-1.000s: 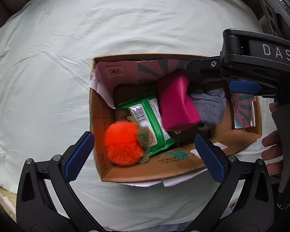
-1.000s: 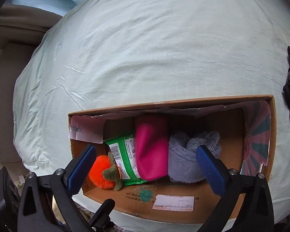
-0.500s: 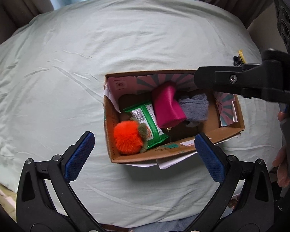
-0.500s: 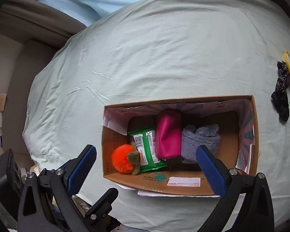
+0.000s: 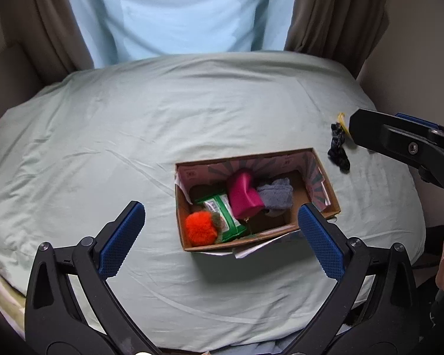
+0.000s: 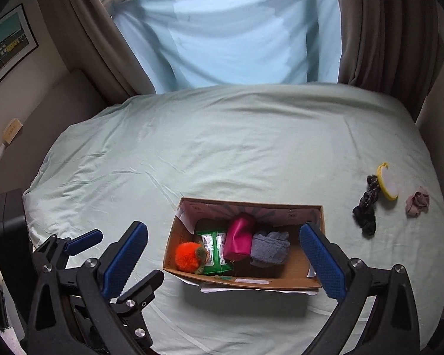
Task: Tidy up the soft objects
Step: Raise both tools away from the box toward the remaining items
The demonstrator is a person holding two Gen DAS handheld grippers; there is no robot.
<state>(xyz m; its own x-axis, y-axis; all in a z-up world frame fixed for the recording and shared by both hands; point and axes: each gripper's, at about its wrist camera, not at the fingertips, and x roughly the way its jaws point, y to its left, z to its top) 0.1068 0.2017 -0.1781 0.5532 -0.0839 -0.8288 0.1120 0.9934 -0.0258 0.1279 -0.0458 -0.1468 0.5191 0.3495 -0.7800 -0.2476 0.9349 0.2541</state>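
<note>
An open cardboard box (image 5: 322, 207) (image 6: 293, 282) sits on the pale green bed. It holds an orange fluffy toy (image 5: 199, 227) (image 6: 187, 255), a green wipes pack (image 5: 225, 214) (image 6: 213, 247), a pink pouch (image 5: 244, 196) (image 6: 239, 238) and a grey fuzzy cloth (image 5: 275, 196) (image 6: 270, 248). My left gripper (image 5: 220, 233) is open and empty, high above the box's near side. My right gripper (image 6: 223, 256) is open and empty, also well above the box.
A black scrunchie (image 5: 338, 149) (image 6: 365, 210), a yellow-rimmed round item (image 6: 387, 185) and a mauve scrunchie (image 6: 418, 201) lie on the bed right of the box. Brown curtains (image 6: 379, 29) and a light blue sheet (image 6: 231, 35) hang behind the bed. A framed picture (image 6: 6, 47) hangs at left.
Both grippers have pulled up and back from the box, which now looks much smaller. The things in the box have not moved.
</note>
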